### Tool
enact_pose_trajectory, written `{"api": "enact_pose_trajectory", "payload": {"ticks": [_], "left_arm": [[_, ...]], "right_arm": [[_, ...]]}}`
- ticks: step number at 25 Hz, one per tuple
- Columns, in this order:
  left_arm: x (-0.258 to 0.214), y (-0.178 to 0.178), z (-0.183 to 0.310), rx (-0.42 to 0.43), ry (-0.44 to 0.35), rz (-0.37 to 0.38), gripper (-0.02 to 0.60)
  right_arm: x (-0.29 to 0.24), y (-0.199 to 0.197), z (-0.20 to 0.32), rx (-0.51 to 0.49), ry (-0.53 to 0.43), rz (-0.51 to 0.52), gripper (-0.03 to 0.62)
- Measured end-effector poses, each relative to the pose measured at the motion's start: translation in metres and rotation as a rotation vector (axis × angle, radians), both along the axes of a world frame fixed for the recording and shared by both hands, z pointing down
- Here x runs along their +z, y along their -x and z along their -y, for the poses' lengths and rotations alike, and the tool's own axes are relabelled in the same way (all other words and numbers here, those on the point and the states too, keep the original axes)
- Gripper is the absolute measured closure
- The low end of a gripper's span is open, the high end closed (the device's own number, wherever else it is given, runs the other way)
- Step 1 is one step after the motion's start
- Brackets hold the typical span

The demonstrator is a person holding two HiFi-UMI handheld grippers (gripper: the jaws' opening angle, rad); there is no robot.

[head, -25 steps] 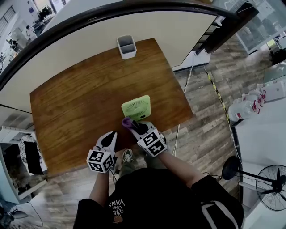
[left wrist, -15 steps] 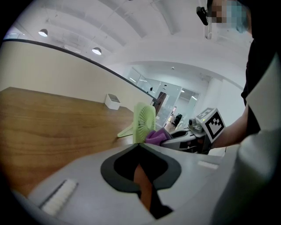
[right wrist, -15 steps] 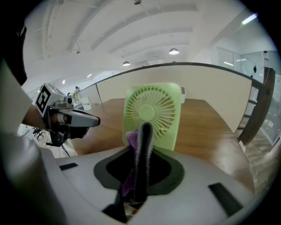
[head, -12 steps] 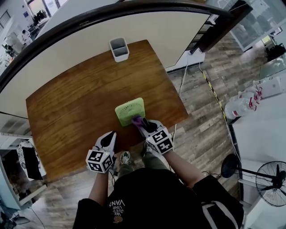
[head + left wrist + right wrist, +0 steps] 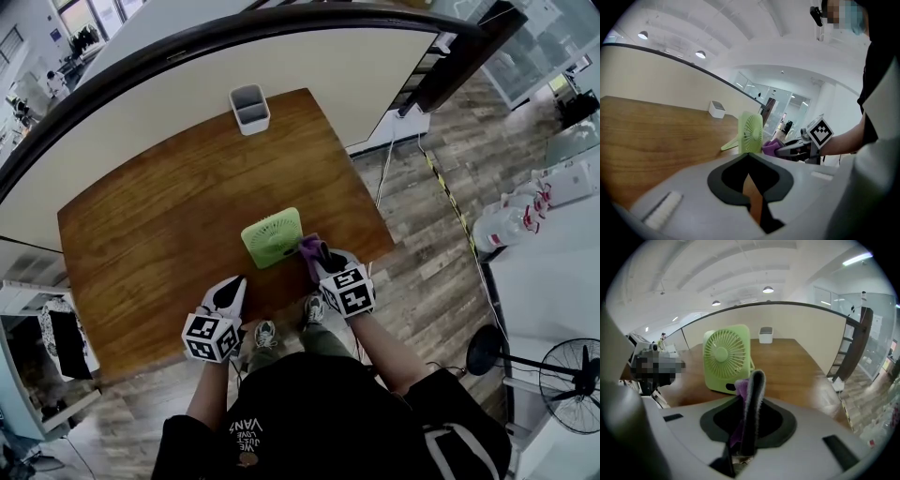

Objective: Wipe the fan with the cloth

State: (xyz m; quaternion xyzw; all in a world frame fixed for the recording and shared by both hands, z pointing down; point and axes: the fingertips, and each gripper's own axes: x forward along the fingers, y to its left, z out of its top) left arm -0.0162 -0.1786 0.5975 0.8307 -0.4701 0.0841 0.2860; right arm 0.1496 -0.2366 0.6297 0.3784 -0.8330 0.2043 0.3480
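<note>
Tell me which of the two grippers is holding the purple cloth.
The right gripper, clamped on the purple cloth beside the green fan; the left gripper is shut and empty.

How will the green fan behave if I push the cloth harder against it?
Probably tippy: the fan stands upright as a thin slab on a slim prop. It looks like light plastic on a smooth wooden table, so it may slide. The cloth, pinched in the right tool, looks floppy and should give first.
</note>
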Motion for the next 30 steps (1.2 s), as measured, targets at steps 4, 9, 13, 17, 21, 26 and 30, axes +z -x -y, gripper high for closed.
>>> {"api": "enact_pose_trajectory", "payload": {"ticks": [4, 9, 13, 17, 21, 26, 30], "left_arm": [[-0.005, 0.004, -0.001, 0.0, -0.007, 0.006, 0.569], [-0.013, 0.007, -0.002, 0.01, -0.022, 0.009, 0.569], [-0.022, 0.005, -0.001, 0.029, -0.042, 0.009, 0.569], [-0.036, 0.002, -0.001, 0.055, -0.066, 0.005, 0.571], [-0.051, -0.001, -0.003, 0.09, -0.095, 0.005, 0.569], [-0.067, -0.005, -0.012, 0.137, -0.124, 0.004, 0.569], [-0.076, -0.005, -0.022, 0.171, -0.146, 0.0, 0.569]], "right_arm": [[-0.007, -0.008, 0.001, 0.042, -0.014, 0.001, 0.51], [-0.033, -0.009, -0.002, 0.091, -0.079, 0.051, 0.51], [-0.061, 0.0, -0.01, 0.124, -0.14, 0.112, 0.51], [-0.086, 0.011, -0.022, 0.149, -0.176, 0.183, 0.51], [-0.111, 0.017, -0.034, 0.173, -0.222, 0.232, 0.51], [-0.137, 0.02, -0.05, 0.192, -0.267, 0.276, 0.51], [-0.154, 0.019, -0.063, 0.216, -0.303, 0.3, 0.51]]}}
